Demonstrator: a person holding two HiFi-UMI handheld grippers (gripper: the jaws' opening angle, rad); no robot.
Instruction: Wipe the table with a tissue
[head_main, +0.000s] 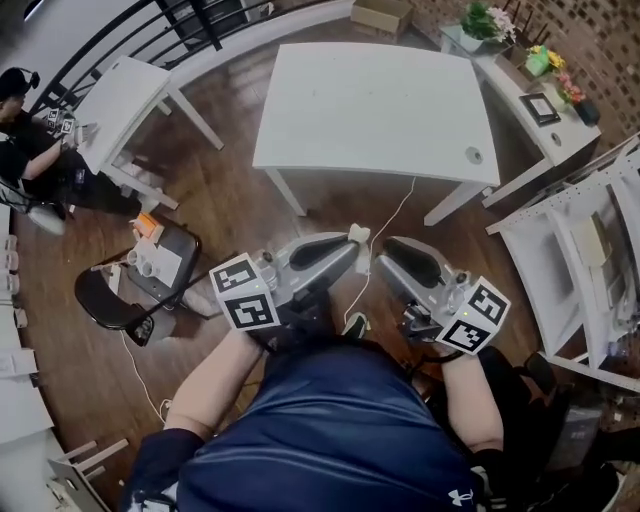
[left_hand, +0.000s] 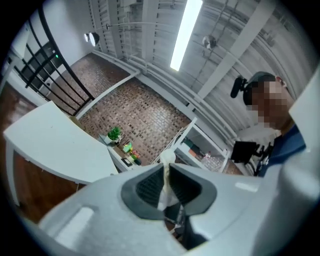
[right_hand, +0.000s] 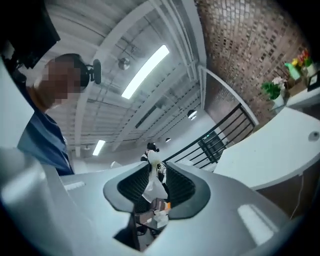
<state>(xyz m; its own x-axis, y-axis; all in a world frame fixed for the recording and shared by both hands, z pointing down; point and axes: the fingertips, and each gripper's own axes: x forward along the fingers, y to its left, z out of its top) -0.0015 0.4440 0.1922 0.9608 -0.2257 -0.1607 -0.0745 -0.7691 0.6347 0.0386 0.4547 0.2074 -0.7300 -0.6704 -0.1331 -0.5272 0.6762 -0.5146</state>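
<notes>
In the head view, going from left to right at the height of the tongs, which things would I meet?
black chair -> left tongs -> tissue -> right tongs -> white shelf

Your navy short-sleeved shirt (head_main: 330, 430), bottom centre, white logo (head_main: 461, 497) lower right, your left gripper (head_main: 352, 243) and right gripper (head_main: 386, 254), light grey shells, black-and-white marker cubes (head_main: 245, 292).

black chair (head_main: 108, 298) left on wood floor (head_main: 240, 195); potted plant (head_main: 487, 20), picture frame (head_main: 540, 107) on side counter (head_main: 505, 82).
</notes>
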